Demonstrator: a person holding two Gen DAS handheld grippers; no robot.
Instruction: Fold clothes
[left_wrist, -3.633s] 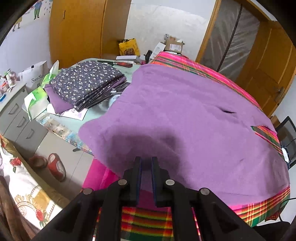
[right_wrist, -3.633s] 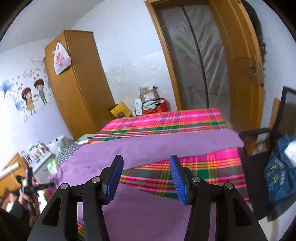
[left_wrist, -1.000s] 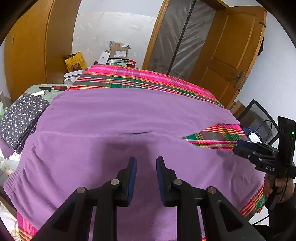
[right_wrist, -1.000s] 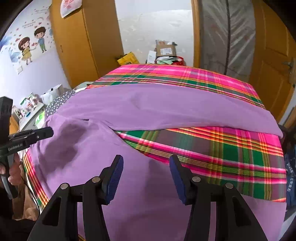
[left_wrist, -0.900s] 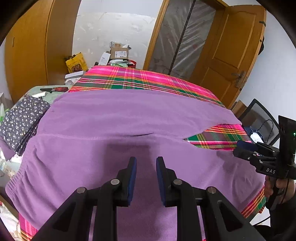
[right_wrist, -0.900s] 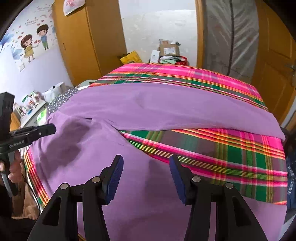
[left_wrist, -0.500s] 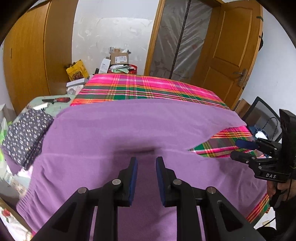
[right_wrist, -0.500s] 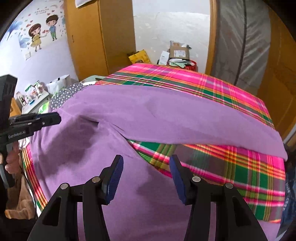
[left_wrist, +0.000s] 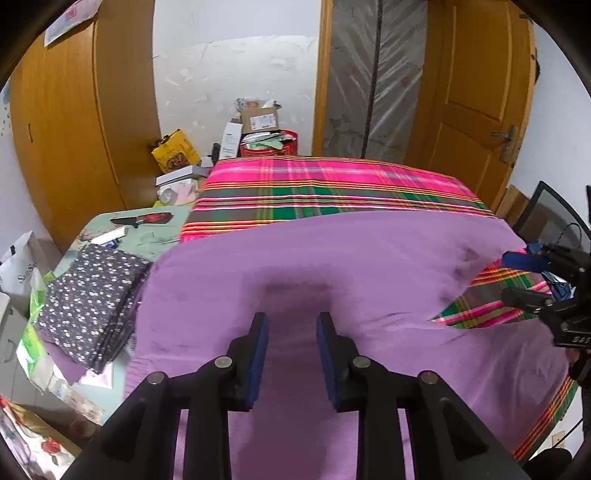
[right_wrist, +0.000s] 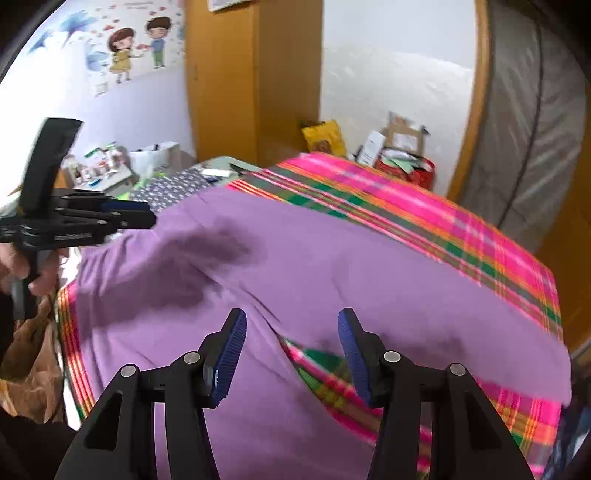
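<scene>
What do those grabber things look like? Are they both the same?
Yes, they match. The left gripper and right gripper are both black plastic with two flat fingers, blue ribbed pads inside, and silver round bolts at the joints. Seen side-on, each has a black handle, with small white lettering on its side, too small to read.

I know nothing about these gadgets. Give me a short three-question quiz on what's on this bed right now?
1. True or false: the left gripper is clamped on the purple garment.
2. What lies to the left of the garment, as the left camera sees it? A) floral folded cloth B) a shoe C) a laptop
3. Fill in: the garment is spread over a ____ patterned blanket.

Key:
1. False. Both it and the right gripper have open jaws with nothing between them.
2. A, the floral folded cloth.
3. Plaid: the plaid blanket.
</scene>
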